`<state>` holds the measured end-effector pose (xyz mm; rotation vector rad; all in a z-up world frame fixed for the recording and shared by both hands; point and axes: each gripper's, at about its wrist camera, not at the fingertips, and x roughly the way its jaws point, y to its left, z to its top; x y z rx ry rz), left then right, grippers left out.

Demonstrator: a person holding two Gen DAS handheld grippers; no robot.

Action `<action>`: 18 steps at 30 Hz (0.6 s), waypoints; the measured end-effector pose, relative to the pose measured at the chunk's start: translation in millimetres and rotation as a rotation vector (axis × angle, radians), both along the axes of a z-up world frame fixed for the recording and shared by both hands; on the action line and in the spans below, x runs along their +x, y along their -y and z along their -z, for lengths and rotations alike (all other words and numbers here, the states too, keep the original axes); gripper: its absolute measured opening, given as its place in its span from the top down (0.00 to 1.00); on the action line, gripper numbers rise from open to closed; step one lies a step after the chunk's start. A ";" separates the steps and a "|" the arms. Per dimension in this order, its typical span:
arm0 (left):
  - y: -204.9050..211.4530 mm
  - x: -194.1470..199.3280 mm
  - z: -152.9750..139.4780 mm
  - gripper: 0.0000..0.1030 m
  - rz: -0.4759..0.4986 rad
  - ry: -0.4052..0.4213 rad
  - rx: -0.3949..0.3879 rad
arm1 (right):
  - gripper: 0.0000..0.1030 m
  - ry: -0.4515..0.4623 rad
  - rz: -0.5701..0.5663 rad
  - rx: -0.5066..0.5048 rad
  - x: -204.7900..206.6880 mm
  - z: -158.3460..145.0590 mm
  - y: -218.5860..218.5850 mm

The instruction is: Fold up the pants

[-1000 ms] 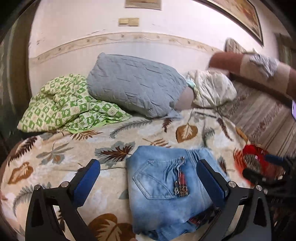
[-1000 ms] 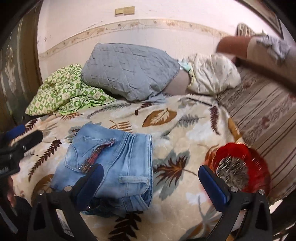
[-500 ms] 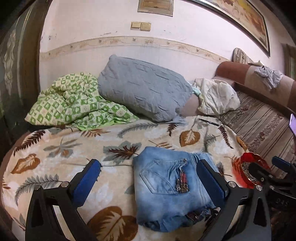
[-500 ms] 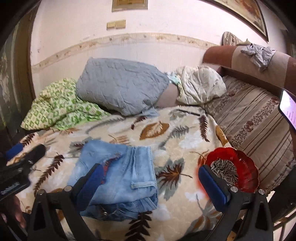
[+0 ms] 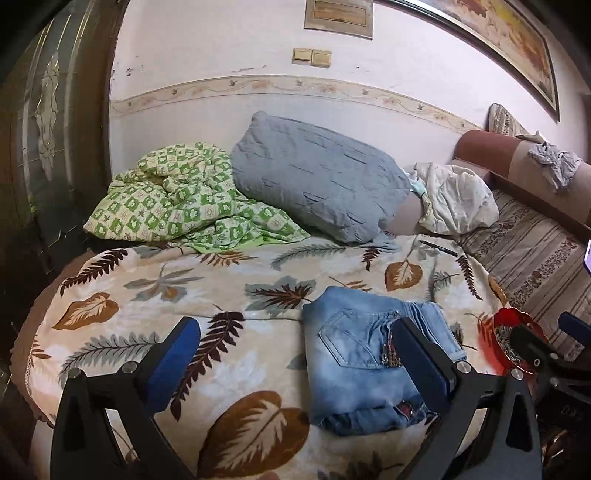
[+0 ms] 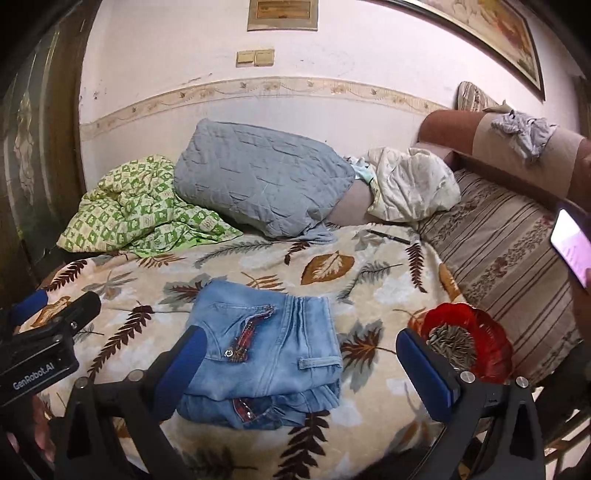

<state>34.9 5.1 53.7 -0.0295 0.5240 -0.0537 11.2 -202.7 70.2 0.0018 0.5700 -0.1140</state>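
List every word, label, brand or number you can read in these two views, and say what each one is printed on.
"GenRobot.AI": white lettering on the black body of the left claw, seen in the right wrist view.
Phone screen at the right edge: lit, with faint lines of text, too blurred to read.
Framed plaque on the wall: any writing is too small to read.
Folded jeans: no readable label.

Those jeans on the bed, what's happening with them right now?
A person holds a gripper in each hand over the bed. The jeans lie folded into a compact stack on the leaf-print blanket, with no gripper touching them. The left gripper and the right gripper are both open and hold nothing. A red bowl of seeds sits to the right of the jeans. The folding looks done or nearly so.
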 end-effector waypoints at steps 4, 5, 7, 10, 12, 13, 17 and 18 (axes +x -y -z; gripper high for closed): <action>2.1 -10.2 1.6 0.00 0.013 -0.010 0.015 | 0.00 -0.008 0.024 -0.009 -14.9 2.6 5.5; 3.9 -13.4 2.5 0.00 0.022 -0.011 0.014 | 0.00 -0.014 0.032 0.000 -18.3 6.0 8.0; 8.4 -16.5 4.3 0.00 0.039 -0.026 0.015 | 0.00 -0.036 0.029 0.031 -21.1 12.4 13.8; 17.3 -20.5 7.4 0.00 0.043 -0.046 0.024 | 0.00 -0.065 0.022 0.063 -24.4 21.8 20.0; 22.5 -25.0 9.5 0.00 0.045 -0.051 0.027 | 0.00 -0.075 0.024 0.064 -26.9 25.6 23.0; 24.8 -27.4 10.7 0.00 0.048 -0.053 0.027 | 0.00 -0.075 0.024 0.067 -28.9 26.7 24.2; 33.7 -33.3 13.3 0.00 0.067 -0.062 0.022 | 0.00 -0.072 0.017 0.078 -33.5 28.5 28.3; 35.4 -33.8 13.4 0.00 0.065 -0.063 0.026 | 0.00 -0.069 0.018 0.076 -34.0 28.7 28.2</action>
